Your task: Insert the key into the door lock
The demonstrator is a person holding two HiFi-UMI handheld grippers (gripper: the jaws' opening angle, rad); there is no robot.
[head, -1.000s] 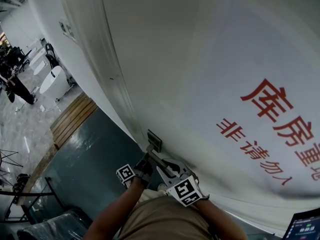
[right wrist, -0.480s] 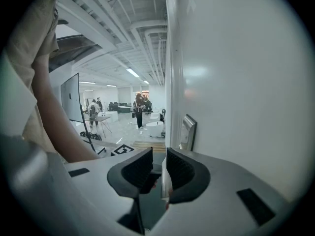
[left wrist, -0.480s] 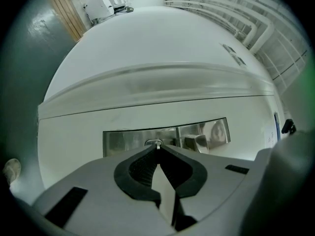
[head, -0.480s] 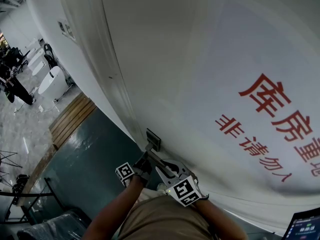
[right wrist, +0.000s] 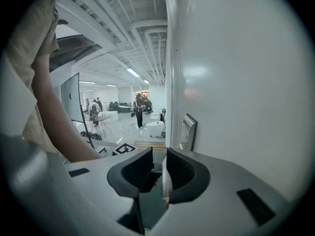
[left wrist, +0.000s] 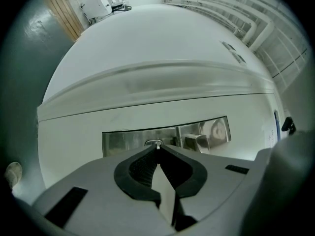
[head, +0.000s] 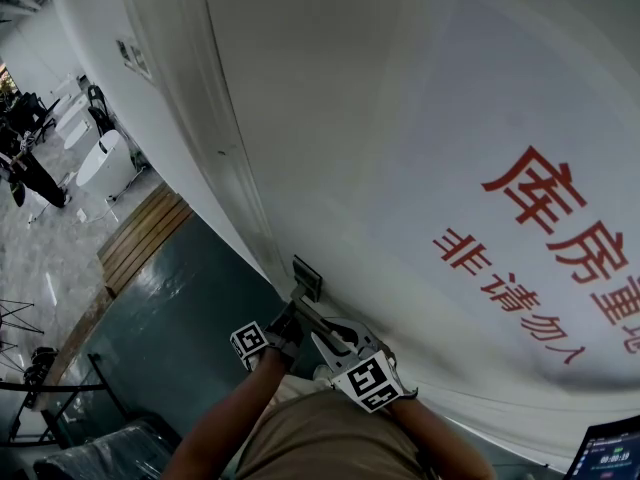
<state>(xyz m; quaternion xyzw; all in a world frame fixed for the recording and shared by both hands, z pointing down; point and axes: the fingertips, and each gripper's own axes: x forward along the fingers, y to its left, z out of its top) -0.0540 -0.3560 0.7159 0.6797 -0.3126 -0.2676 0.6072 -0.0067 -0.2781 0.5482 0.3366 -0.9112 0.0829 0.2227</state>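
1. The left gripper [left wrist: 157, 148] has its jaws pressed together on the key [left wrist: 156, 143]. Only a short metal tip shows past the pads.
2. That tip sits at the keyhole [left wrist: 148, 142] in the steel lock plate [left wrist: 125, 141] on the white door [head: 400, 118]. I cannot tell whether it only touches the opening or is already just inside.
3. The handle [left wrist: 198, 141] juts from the same plate, just beside the keyhole and clear of the left jaws.
4. The right gripper [right wrist: 158, 157] hangs near the door with its jaws a little apart and nothing gripped. The plate shows ahead of it, off to one side.
5. Almost nothing has changed. Through the last second of head views, both grippers, the arms and the plate keep the same places, and only the camera drifts slightly.
6. I take this to mean the approach is over and the task is at its fine stage. Either the blade is being lined up with the slot or it has begun to enter. The pads hide most of the key, so its depth cannot be read.
7. The next move likely calls for a straight push along the gripper's line, with the blade kept square to the slot. A tilt could catch the tip on the rim or twist the key in the pads.
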